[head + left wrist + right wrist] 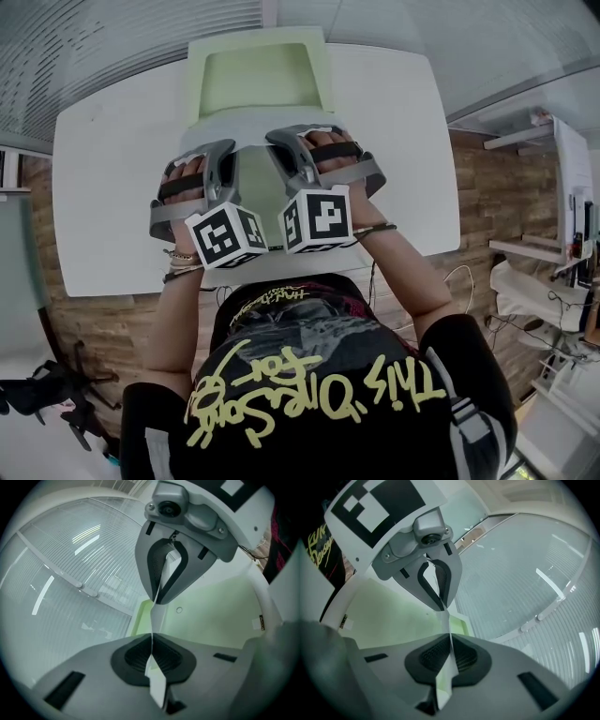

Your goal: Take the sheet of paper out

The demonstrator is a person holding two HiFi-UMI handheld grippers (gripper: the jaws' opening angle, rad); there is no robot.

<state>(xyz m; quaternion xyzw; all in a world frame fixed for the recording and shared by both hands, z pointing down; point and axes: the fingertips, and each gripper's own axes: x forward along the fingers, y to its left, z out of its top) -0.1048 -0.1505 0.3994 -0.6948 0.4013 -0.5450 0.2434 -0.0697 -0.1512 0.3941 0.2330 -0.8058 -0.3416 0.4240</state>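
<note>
A pale green folder (258, 80) lies on the white table (103, 187), its open end toward me. A thin sheet of paper (251, 183) comes out of it between my two grippers. My left gripper (227, 148) and right gripper (281, 142) face each other, tips close together. In the left gripper view the sheet (158, 616) is edge-on, and my left gripper (151, 637) is shut on it. The right gripper (157, 599) pinches the same edge opposite. The right gripper view mirrors this: the right gripper (450, 637) is shut on the sheet (444, 620), with the left gripper (442, 605) opposite.
The table stands against a ribbed glass wall (84, 47). Shelves with clutter (562, 187) are at the right, and cables (459, 277) hang below the table's near edge. A black stand (47, 394) sits on the floor at the lower left.
</note>
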